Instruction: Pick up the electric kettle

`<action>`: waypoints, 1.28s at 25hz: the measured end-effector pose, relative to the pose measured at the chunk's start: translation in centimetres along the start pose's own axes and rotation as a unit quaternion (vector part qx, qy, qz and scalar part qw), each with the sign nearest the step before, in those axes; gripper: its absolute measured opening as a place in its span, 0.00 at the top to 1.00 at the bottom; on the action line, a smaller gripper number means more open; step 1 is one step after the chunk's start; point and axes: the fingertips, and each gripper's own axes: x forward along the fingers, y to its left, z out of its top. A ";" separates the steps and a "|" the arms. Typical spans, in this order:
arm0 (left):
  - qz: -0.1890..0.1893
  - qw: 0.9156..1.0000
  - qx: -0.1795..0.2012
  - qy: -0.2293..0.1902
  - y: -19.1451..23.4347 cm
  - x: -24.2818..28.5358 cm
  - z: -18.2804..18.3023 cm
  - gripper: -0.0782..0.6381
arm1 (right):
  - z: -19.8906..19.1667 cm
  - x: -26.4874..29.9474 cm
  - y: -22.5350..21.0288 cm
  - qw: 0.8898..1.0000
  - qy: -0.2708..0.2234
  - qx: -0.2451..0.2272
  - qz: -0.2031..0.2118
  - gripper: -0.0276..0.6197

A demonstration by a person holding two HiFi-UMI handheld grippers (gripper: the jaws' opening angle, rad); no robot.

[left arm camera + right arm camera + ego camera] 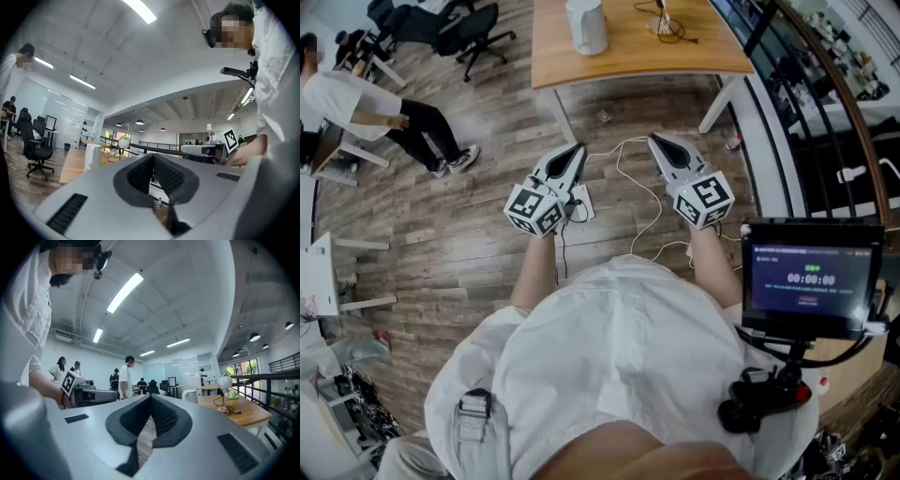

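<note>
Pre-approach, nothing grasped yet. Left gripper (577,152) and right gripper (658,142) are both clenched on nothing, held level out front. Electric kettle (586,25) stands upright on the wooden table (628,58), well ahead of both. Next move, I'd say: step up to the table, open one gripper, line it up on the kettle; can't tell which way its handle faces. Watch the white cable (630,178) looping across the floor between here and the table. Desk lamp (664,21) sits near the kettle; office chair (473,33) is off left, clear.
</note>
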 end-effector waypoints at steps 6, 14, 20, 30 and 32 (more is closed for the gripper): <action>-0.004 1.000 -0.001 0.004 -0.2 0.4 -0.4 0.88 | -0.4 -0.2 -0.4 1.000 0.003 0.000 -0.003 0.94; 0.000 1.000 0.002 0.001 -0.3 0.7 -0.3 0.88 | -0.3 -0.1 -0.6 1.000 0.001 -0.006 0.008 0.94; -0.001 1.000 -0.001 0.002 0.7 3.2 0.8 0.88 | 1.0 1.0 -2.3 1.000 -0.006 0.001 0.024 0.94; 0.010 1.000 0.000 0.009 -0.1 5.3 -1.5 0.88 | -1.0 -0.6 -5.3 1.000 -0.008 0.007 0.025 0.94; 0.012 1.000 0.000 0.010 -0.3 4.9 -1.6 0.88 | -1.2 -0.9 -4.9 1.000 -0.006 0.006 0.028 0.94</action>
